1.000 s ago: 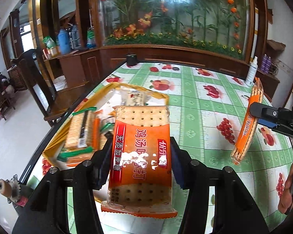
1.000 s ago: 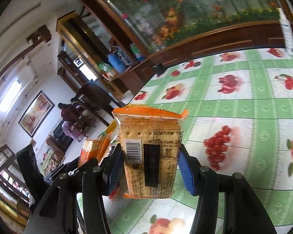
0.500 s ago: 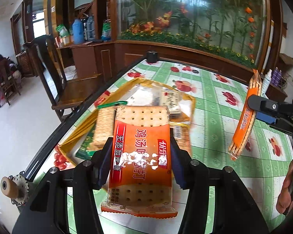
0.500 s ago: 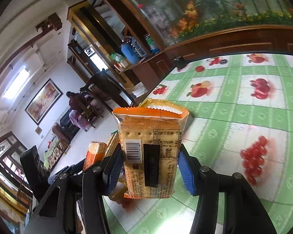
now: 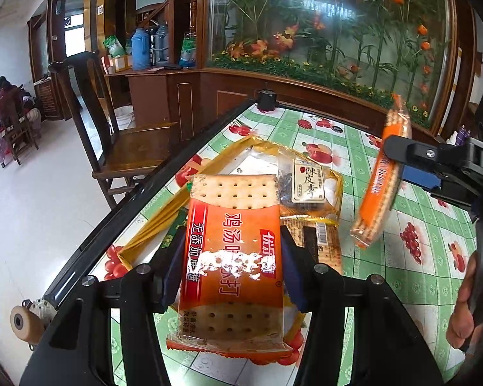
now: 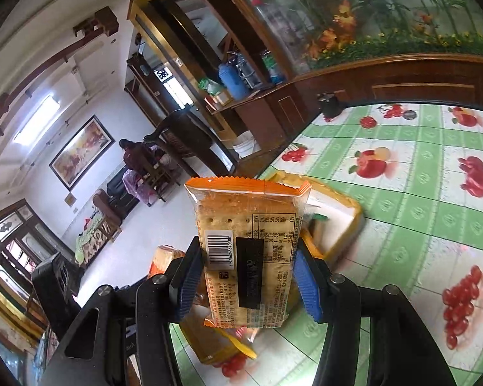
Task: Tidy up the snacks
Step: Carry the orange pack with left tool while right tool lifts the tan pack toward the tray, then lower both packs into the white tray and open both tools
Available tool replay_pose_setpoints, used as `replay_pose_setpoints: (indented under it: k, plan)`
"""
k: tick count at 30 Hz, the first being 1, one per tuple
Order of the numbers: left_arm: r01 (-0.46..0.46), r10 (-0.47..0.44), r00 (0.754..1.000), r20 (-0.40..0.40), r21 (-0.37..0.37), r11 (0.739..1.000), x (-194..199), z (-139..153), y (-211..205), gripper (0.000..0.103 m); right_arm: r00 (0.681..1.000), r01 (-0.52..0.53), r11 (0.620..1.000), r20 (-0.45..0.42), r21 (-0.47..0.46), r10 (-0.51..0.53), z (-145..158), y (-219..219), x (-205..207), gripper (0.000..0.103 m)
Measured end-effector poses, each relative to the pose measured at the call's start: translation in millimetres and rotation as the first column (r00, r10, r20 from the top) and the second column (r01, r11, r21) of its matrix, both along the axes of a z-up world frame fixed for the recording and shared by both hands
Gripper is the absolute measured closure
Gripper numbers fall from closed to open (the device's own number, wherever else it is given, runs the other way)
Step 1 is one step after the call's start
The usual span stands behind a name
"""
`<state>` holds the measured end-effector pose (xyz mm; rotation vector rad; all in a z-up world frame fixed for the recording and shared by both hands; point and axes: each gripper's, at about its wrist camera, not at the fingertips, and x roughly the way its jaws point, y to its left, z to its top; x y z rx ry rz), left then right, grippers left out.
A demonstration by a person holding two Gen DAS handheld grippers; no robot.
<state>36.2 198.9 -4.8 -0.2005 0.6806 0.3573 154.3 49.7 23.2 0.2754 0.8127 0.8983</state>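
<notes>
My left gripper (image 5: pixel 232 265) is shut on an orange cracker pack (image 5: pixel 232 244) with white Chinese lettering, held over the near end of a yellow tray (image 5: pixel 151 225) that lies by the table's left edge. Several snack packs lie in the tray, among them a dark plum packet (image 5: pixel 306 183). My right gripper (image 6: pixel 246 276) is shut on a second cracker pack (image 6: pixel 246 225), barcode side facing me, above the same yellow tray (image 6: pixel 347 228). In the left wrist view that right gripper (image 5: pixel 399 167) comes in from the right, holding its pack (image 5: pixel 380 177) edge-on beside the tray.
A green checked tablecloth with fruit prints (image 5: pixel 402 257) covers the table; its dark left edge (image 5: pixel 138 199) runs close to the tray. A wooden chair (image 5: pixel 112 141) stands left of the table. A small black object (image 5: pixel 266 98) sits at the far corner. A person's hand (image 5: pixel 467 305) shows lower right.
Both grippers moved left toward the tray, still holding their packs. The right gripper's pack now hangs close beside the tray; the tray sits more fully under the left gripper's pack.
</notes>
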Motion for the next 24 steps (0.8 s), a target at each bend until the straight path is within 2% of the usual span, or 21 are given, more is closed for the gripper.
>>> replay_pose_setpoints:
  k: [9,13,17,24]
  plan:
    - [0.007,-0.007,1.0,-0.001,-0.005,1.0,8.9,2.0,4.2,0.051,0.999,-0.029,0.999,0.016,-0.037,0.029,1.6,48.0,25.5,0.048]
    - [0.02,-0.02,1.0,-0.009,-0.006,1.0,14.4,0.9,1.6,0.051,1.0,-0.03,0.999,0.006,-0.029,0.031,-1.7,61.1,40.3,0.048]
    - [0.034,-0.034,0.999,-0.024,-0.006,0.999,21.0,-2.5,-1.2,0.051,0.999,-0.024,1.0,-0.032,0.019,0.024,-8.4,68.8,55.1,0.048]
    - [0.044,-0.045,0.998,-0.046,-0.007,0.999,34.1,-8.8,-4.4,0.051,0.998,-0.013,1.0,-0.058,0.024,0.014,-19.4,81.4,74.9,0.048]
